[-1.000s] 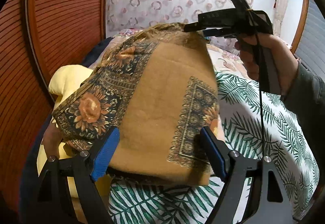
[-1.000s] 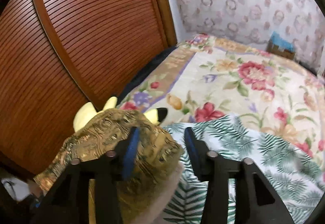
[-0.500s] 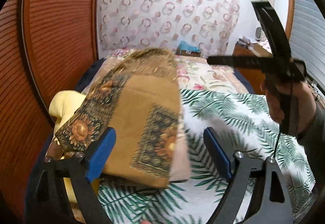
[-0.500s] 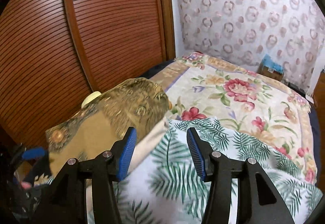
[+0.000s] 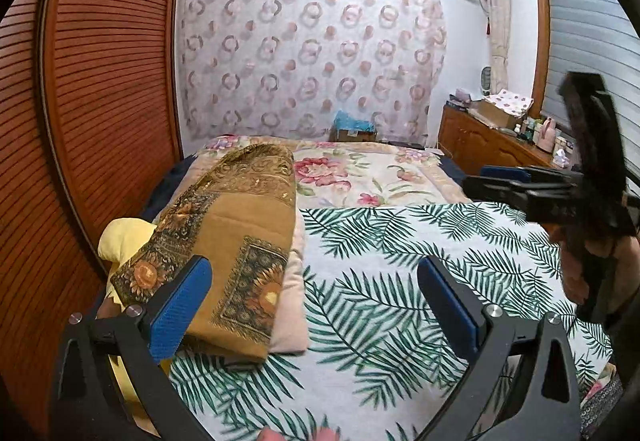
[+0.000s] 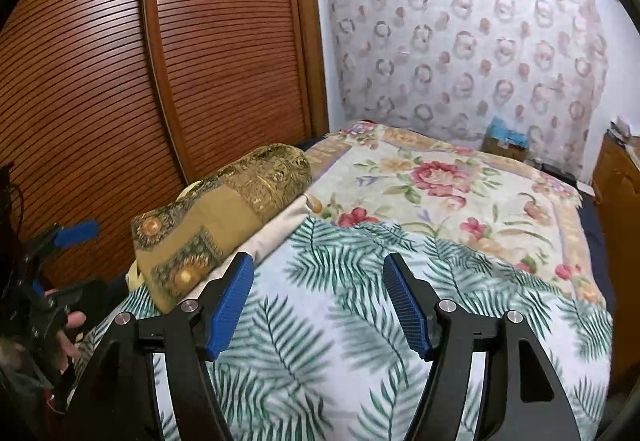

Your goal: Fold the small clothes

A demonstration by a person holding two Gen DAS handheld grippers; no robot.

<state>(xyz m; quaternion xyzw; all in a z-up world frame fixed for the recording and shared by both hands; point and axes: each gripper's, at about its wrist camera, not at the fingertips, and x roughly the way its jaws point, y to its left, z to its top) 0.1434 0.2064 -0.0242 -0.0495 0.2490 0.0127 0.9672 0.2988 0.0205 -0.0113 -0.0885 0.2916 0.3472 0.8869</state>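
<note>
**Both grippers free of the folded cloth**

Two grippers now stand clear of the cloth they handled a second ago. Largest in view, the bed spread with a white sheet printed with green palm fronds (image 5: pixel 400 265) fills the lower half of both wrist views, with a floral quilt (image 5: pixel 360 177) beyond it toward twelve o'clock. The folded mustard-brown cloth with dark sunflower borders (image 5: pixel 236 241) lies at about nine o'clock on the bed, atop a pale pink folded piece (image 5: pixel 290 305) and a yellow plush toy (image 5: pixel 120 241), close to the slatted wooden wardrobe door (image 5: pixel 100 101). A second ago this cloth hung between the two grippers; now it rests flat on the pile.

The left gripper (image 5: pixel 316 305) has its blue-padded jaws opening wide, nothing between them, the cloth just past its left finger. The right gripper (image 6: pixel 320 305) is opening too, jaws empty over the palm sheet, and has drawn away toward three o'clock of the cloth.
</note>
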